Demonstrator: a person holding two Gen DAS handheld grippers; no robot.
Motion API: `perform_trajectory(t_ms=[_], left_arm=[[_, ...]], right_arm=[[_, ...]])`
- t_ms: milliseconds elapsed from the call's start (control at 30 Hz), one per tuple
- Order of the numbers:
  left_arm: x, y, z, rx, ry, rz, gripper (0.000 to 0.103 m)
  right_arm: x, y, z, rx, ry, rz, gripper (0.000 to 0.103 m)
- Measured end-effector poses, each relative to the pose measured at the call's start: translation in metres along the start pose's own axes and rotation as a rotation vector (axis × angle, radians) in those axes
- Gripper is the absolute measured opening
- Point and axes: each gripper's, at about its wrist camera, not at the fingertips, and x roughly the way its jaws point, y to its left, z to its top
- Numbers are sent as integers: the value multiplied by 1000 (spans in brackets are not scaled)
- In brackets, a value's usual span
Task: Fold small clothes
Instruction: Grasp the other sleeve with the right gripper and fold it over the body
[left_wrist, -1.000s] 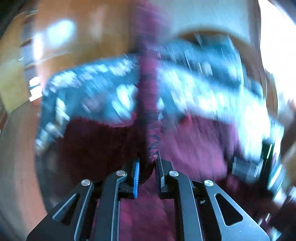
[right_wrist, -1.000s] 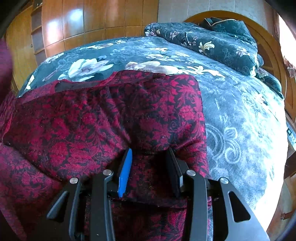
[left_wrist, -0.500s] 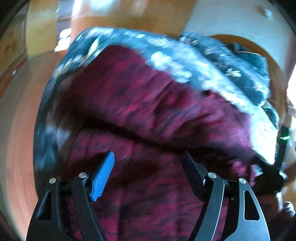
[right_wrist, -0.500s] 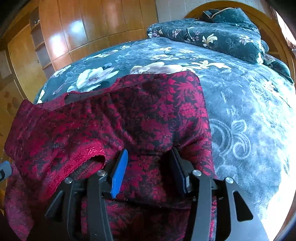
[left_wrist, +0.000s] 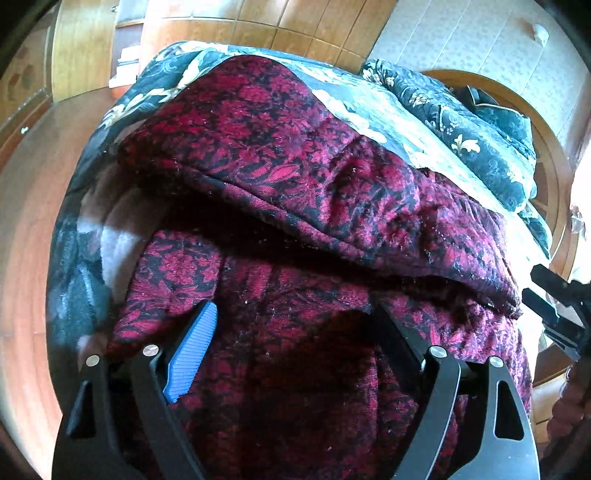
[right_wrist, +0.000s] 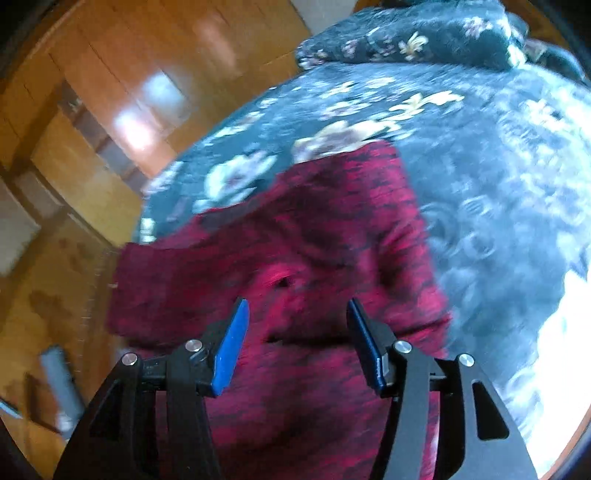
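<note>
Floral bedspread (right_wrist: 480, 184): red garment (left_wrist: 295, 184) released since before, both jaws opening, empty.

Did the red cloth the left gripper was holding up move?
Yes. The red cloth dropped from hanging upright to lying folded on the flowery bedspread; the left gripper is opening.

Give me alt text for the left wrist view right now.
A red-and-black patterned garment lies folded over itself on a dark floral bedspread. The left tongs hover over its lower layer, jaws opening with nothing gripped. The right tongs show at the right edge.
</note>
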Motion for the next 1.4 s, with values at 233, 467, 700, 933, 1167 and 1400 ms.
perform_trajectory(t_ms=[233, 467, 700, 933, 1167, 1400], left_arm=[[3, -1, 1, 3, 0, -12, 89], [5, -4, 1, 8, 0, -23, 92], [5, -5, 1, 8, 0, -24, 92], [2, -4, 4, -3, 12, -37, 92], [-31, 50, 41, -236, -26, -197, 90], [-2, 108, 75, -591, 4, -405, 47]], right_arm=[[38, 27, 0, 21, 97, 21, 55], [58, 35, 1, -14, 131, -37, 29], [21, 59, 22, -161, 17, -72, 9], [19, 31, 54, -110, -22, -152, 9], [39, 4, 45, -31, 32, -174, 9], [43, 2, 42, -34, 40, -179, 9]])
